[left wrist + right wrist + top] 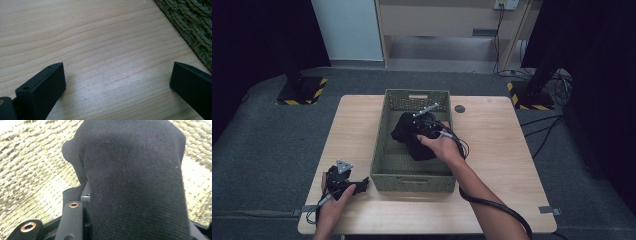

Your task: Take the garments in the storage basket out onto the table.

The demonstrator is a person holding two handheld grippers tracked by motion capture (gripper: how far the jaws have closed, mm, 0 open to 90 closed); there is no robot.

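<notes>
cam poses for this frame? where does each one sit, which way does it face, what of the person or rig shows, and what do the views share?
High view: above the person's side, looking forward and down on the table; both forearms, left gripper, right gripper over the basket.
Left gripper view: rides the left gripper, faces the tabletop; its black jaws apart.
Right gripper view: rides the right gripper, faces the basket floor; jaws clamp the black cloth.
Shared: the basket weave appears in all three.

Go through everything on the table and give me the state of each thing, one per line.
black cloth: bunched, held over the basket.
right gripper: shut on the black cloth.
left gripper: open, nothing between its jaws, resting on the table.
woven basket: upright, open-topped.
table: bare wood around the basket.
</notes>
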